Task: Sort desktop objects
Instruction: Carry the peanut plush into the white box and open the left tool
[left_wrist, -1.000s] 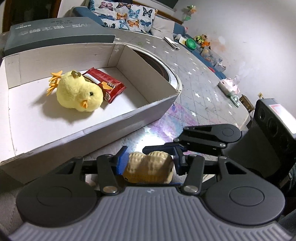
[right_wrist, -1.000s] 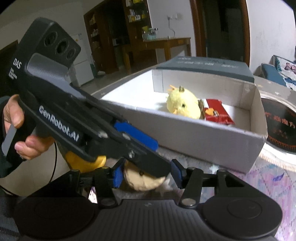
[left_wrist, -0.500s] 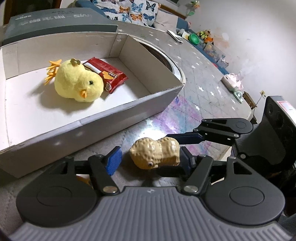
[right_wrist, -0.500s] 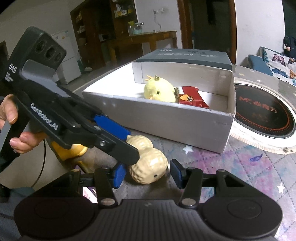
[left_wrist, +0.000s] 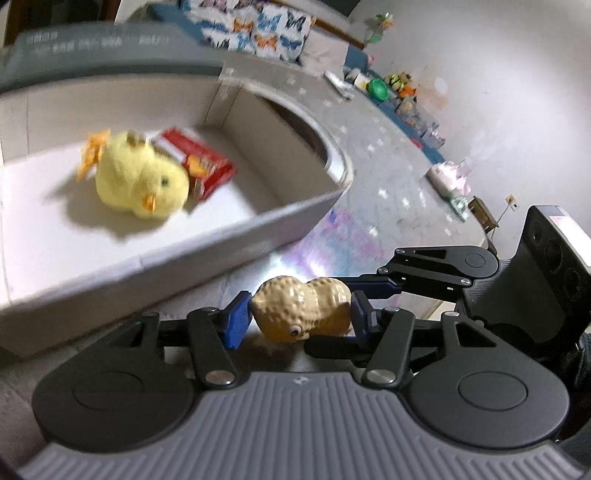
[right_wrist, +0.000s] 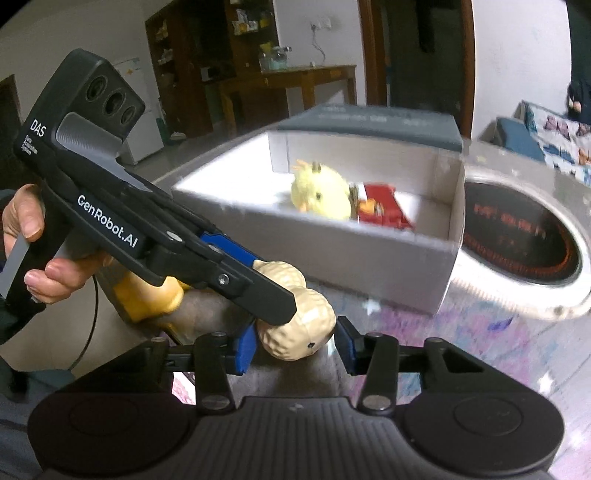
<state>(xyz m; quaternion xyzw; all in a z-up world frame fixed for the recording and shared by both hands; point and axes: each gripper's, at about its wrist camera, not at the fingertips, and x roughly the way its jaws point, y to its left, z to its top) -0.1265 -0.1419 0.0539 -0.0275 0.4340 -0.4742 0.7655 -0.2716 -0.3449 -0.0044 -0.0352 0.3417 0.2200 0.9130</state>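
box: white cardboard box (left_wrist: 207, 254) at the left and far side of the table (left_wrist: 388, 173), open on top.
in the box: yellow plush chick (left_wrist: 142, 181) with a red snack packet (left_wrist: 201, 164) touching its far side; both blurred.
left tool: left tool (left_wrist: 297, 315) clenched on the peanut toy (left_wrist: 303, 308), blue pads pressing its two ends.
peanut toy: between the left tool's fingers, outside the box, just in front of its near wall; it looks raised off the table, though the gap below is hard to judge.
long axis: the toy lies crosswise, running from one finger to the other, its eye facing the camera.
right tool: right tool (right_wrist: 295, 350) released; its left pad looks against the toy, its right pad apart from it.
key relation: the box opening lies ahead and to the left of the held toy, beyond the near wall; the left tool is the one carrying it.
judgement: next move looks like lifting over the wall and letting go near the chick.
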